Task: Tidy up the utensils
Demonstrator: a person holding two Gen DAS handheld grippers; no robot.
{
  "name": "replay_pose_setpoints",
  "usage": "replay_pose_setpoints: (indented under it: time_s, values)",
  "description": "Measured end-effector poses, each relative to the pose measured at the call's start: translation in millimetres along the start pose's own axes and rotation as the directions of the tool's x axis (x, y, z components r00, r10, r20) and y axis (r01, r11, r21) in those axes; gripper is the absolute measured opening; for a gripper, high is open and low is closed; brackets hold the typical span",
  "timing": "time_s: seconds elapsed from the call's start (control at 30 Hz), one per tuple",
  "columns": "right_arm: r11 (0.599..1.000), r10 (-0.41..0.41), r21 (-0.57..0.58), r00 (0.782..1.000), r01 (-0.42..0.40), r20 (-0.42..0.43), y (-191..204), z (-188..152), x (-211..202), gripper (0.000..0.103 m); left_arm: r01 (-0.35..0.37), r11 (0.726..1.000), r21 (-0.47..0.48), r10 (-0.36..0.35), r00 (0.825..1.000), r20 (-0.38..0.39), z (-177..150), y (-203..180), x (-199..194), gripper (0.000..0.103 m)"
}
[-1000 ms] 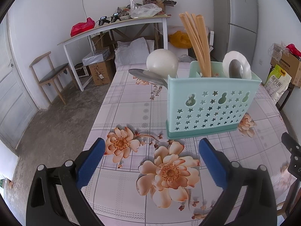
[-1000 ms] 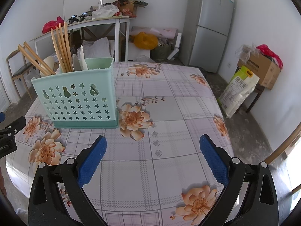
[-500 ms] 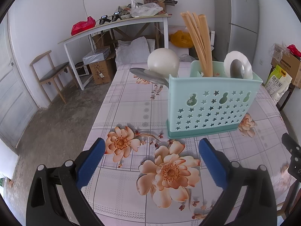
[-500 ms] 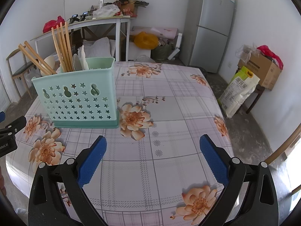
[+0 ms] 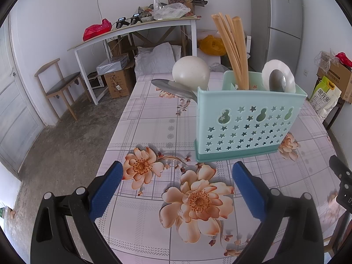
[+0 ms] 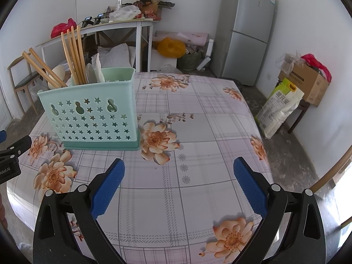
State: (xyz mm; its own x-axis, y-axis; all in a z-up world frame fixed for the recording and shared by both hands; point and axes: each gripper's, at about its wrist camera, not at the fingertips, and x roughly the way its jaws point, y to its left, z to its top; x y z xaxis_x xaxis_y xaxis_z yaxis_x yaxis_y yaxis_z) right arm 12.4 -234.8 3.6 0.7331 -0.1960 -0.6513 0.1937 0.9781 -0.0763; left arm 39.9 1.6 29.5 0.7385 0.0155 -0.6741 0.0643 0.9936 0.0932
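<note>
Two pairs of tongs hang over the flowered cloth of the desk (image 5: 154, 132), both spread wide and holding nothing: the left tongs (image 5: 176, 189) and the right tongs (image 6: 179, 187), each with blue pads.

Ahead of the left tongs, slightly to the right, stands the mint utensil holder (image 5: 246, 127), upright on the desk. From the right wrist view the same holder (image 6: 92, 118) sits well to the left.

The left view shows a metal spoon (image 5: 173, 88) and a white ladle (image 5: 191, 71) leaning out of the holder's left end, a bundle of chopsticks (image 5: 235, 52) in the middle, and a second metal spoon (image 5: 276, 81) against a white scoop at the right.

Only the right view reveals another pair of chopsticks (image 6: 43, 67) slanting out leftward, and the holder's empty nearest compartment.
</note>
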Motion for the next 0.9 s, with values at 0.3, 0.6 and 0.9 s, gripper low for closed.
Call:
replay_pose_setpoints:
  time_s: [0.3,0.6,0.9]
  values:
    - [1.000,0.000,0.001,1.000,0.000,-0.001,0.3,0.1,-0.3,0.095,0.000,1.000,0.000,0.000,1.000,-0.001,0.1,1.2,-0.1,0.097]
    - [1.000,0.001,0.000,1.000,-0.001,-0.003,0.6,0.1,0.4,0.095,-0.002,1.000,-0.001,0.002,1.000,-0.005,-1.0,-1.7,-0.1,0.097]
    - [1.000,0.001,-0.002,1.000,-0.001,-0.002,1.1,0.0,0.6,0.095,0.000,1.000,-0.001,0.000,1.000,-0.007,-1.7,-1.8,-0.7,0.097]
